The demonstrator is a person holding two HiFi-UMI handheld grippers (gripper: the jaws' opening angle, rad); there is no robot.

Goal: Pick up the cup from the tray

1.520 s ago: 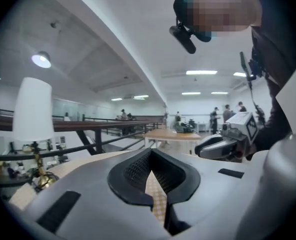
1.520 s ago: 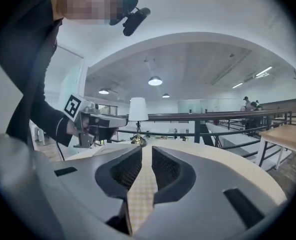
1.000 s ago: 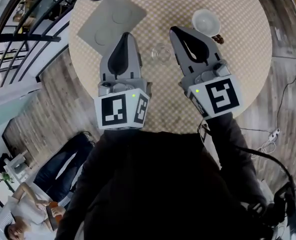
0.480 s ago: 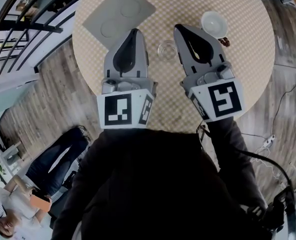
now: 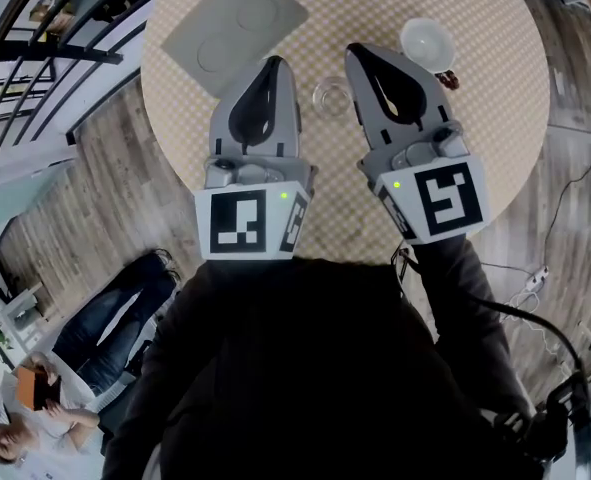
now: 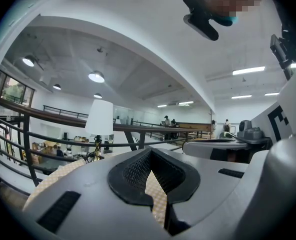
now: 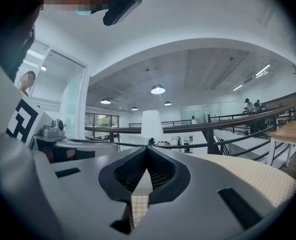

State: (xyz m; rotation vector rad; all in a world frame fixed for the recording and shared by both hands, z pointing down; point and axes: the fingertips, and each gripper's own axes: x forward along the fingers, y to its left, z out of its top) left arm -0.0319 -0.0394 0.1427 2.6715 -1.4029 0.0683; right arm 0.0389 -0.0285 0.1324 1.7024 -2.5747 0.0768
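Two claws pinched closed, empty: left claw [image 5: 272, 63], right claw [image 5: 355, 53] held level above counter [image 5: 495, 118], probably staging approach. Tray [image 5: 230, 23] bare; clear glass [image 5: 330, 96] between claws, white cup [image 5: 427, 43] off-tray, near right claw.

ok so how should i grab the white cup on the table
I'd grip the white cup across its round wall just under the rim, coming in level from its near-left side with the right gripper, the closer one. It stands upright, mouth up, no handle visible, and a small brown thing sits at its near-right edge. The jaws are shut, so open them first.
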